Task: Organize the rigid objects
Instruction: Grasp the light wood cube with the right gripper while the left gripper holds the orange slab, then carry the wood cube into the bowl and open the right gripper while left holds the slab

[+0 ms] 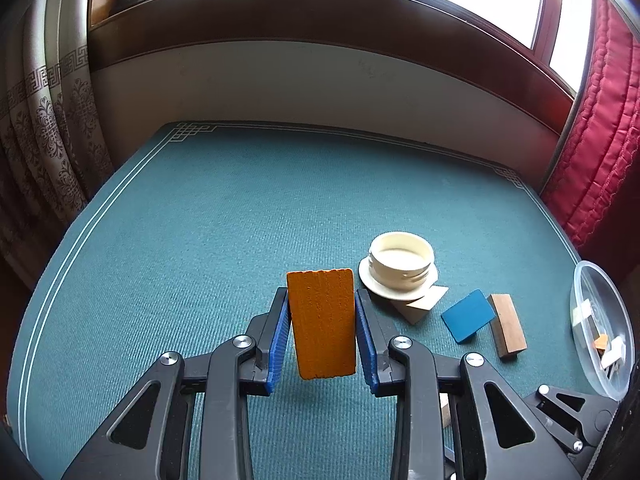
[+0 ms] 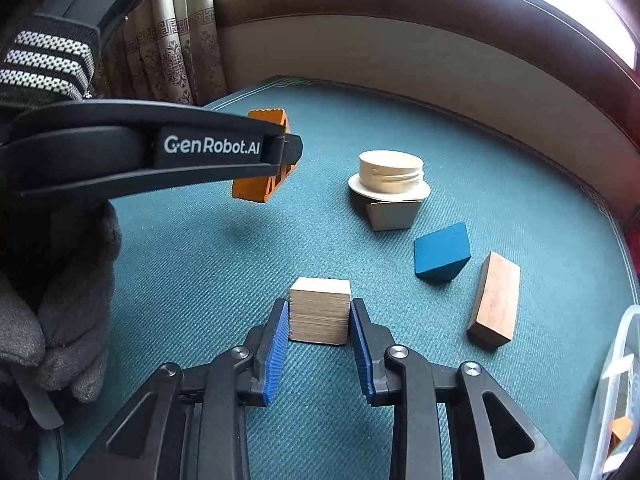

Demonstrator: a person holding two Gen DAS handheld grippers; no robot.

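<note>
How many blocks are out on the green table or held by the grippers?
5: an orange block in the left gripper, a pale cube in the right gripper, a wedge under the cream lid, a blue block, a brown block. The plastic bowl hides more.

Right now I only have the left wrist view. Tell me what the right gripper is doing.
Observer: The right gripper is shut on a pale wooden cube that sits on the green cloth.
Operator: Describe the side of my orange block that I can't see.
Observer: The orange block looks notched along one edge, not a plain slab.
Operator: Tell me what's on the hand holding the left gripper.
Observer: A grey glove.
</note>
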